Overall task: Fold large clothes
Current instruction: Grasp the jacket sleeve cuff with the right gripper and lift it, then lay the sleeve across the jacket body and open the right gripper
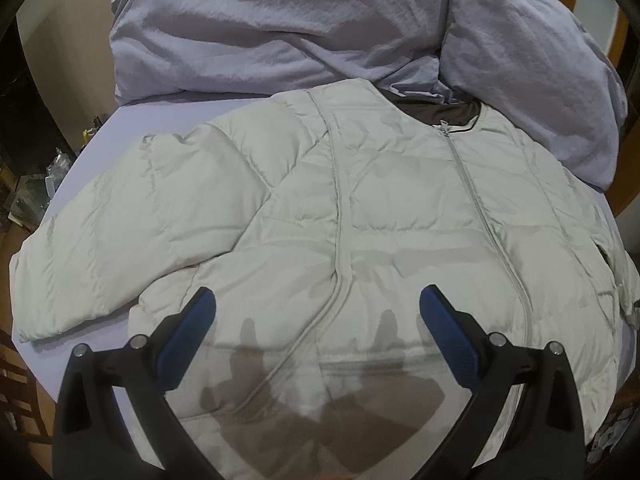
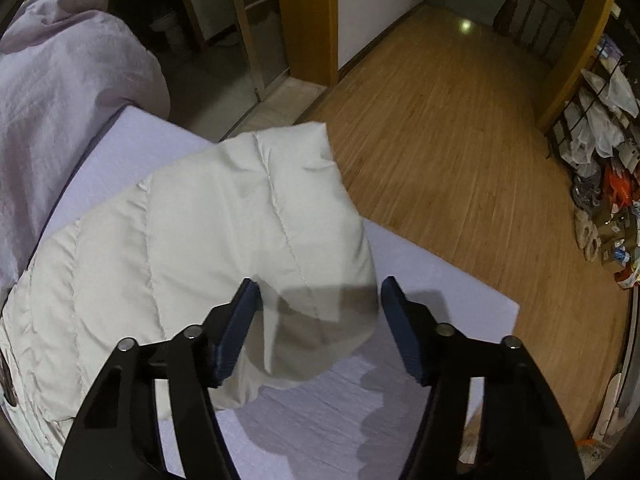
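Observation:
A white quilted jacket (image 1: 360, 208) lies zipped, front up, on the lavender bed sheet (image 1: 168, 120), collar towards the far side. One sleeve (image 1: 120, 232) stretches out to the left. My left gripper (image 1: 318, 292) hovers open over the jacket's lower front, nothing between its blue pads. In the right wrist view the other sleeve (image 2: 260, 220) lies near the bed's corner, its cuff end pointing away over the edge. My right gripper (image 2: 320, 282) straddles this sleeve with the jaws half apart. The left pad (image 2: 240, 320) touches the fabric; the right pad (image 2: 404, 328) stands just clear of it.
A crumpled lavender duvet (image 1: 280, 20) is heaped at the bed's far side, behind the collar. Past the sheet's corner (image 2: 516, 304) lies a wooden floor (image 2: 460, 140). Bags and clutter (image 2: 608, 160) crowd a rack at the right. A wooden door frame (image 2: 308, 20) stands beyond.

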The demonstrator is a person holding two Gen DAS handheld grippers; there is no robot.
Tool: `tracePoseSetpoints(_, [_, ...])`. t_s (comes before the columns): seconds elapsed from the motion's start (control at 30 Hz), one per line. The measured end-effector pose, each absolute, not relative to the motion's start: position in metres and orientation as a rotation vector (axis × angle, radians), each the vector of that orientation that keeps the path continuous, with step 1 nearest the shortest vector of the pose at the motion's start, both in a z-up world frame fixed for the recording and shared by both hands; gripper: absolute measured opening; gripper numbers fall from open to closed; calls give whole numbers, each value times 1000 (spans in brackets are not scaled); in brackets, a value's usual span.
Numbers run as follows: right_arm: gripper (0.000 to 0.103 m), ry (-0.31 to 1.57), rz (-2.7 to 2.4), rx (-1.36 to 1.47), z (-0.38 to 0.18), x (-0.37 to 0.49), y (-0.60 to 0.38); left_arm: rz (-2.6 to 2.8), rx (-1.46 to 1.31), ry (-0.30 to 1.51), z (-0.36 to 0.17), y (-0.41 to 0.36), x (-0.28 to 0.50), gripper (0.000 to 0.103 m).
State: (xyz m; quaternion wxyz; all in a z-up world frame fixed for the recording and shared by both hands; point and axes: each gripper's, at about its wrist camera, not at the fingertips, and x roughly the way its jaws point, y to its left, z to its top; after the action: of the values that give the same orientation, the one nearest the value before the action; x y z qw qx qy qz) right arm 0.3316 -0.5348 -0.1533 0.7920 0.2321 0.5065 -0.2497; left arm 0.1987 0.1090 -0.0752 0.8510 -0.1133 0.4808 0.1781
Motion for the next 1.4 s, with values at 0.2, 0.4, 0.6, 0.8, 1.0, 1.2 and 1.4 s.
tracePoseSetpoints(0.2, [27, 1094, -501, 454, -157, 341, -520, 401, -269, 1021, -84, 118, 205, 101])
tracePoseSetpoints(0.4, [15, 1030, -481, 397, -128, 339, -501, 385, -262, 1035, -87, 128, 200, 101])
tracePoseSetpoints(0.6, [15, 937, -365, 321, -80, 341, -450, 379, -244, 1027, -84, 143, 188, 101])
tracePoseSetpoints(0.8, [15, 910, -176, 243, -53, 343, -362, 381, -245, 1014, -80, 158, 174, 101])
tracePoseSetpoints(1.0, [15, 918, 25, 169, -42, 347, -265, 389, -237, 1002, -74, 166, 164, 101])
tracePoseSetpoints(1.2, [15, 978, 150, 170, -51, 342, -195, 398, -233, 998, -72, 174, 155, 101])
tracePoseSetpoints(1.4, [15, 1036, 286, 172, -64, 335, -115, 410, -246, 996, -71, 190, 148, 101])
